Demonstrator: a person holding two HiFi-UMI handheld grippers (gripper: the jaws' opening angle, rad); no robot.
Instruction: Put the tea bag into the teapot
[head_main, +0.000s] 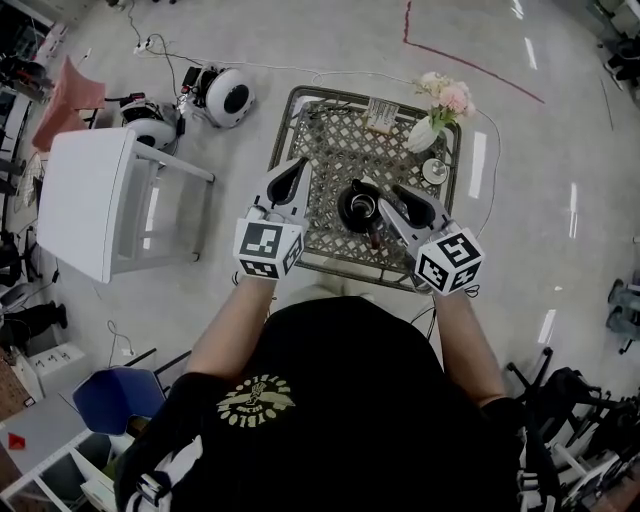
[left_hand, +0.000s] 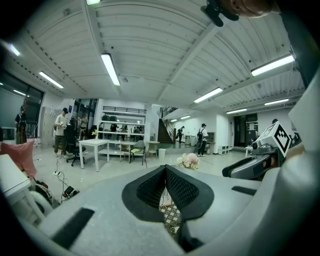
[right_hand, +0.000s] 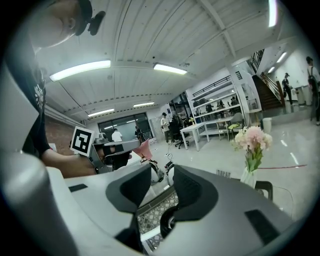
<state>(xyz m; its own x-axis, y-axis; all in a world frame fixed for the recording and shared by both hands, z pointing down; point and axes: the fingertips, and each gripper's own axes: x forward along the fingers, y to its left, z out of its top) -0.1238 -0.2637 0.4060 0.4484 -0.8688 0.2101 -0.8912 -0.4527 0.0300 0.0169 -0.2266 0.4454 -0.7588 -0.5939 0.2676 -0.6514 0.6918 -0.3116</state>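
Observation:
The black teapot (head_main: 357, 207) stands without a lid near the front of the metal lattice table (head_main: 330, 140); its dark rim (right_hand: 166, 223) shows just below my right jaws. My right gripper (head_main: 399, 200) hovers at the teapot's right side, open (right_hand: 162, 176), with nothing between the pads. A small reddish-brown thing (head_main: 375, 238) hangs or lies at the teapot's near side; I cannot tell if it is the tea bag. My left gripper (head_main: 290, 178) is held over the table's left edge, its pads together (left_hand: 165, 170) and holding nothing.
A white vase of pink flowers (head_main: 440, 108) stands at the table's far right, with a small round dish (head_main: 435, 171) and a printed card (head_main: 380, 116) nearby. On the floor to the left are a white side table (head_main: 85, 200) and round white devices (head_main: 228, 96).

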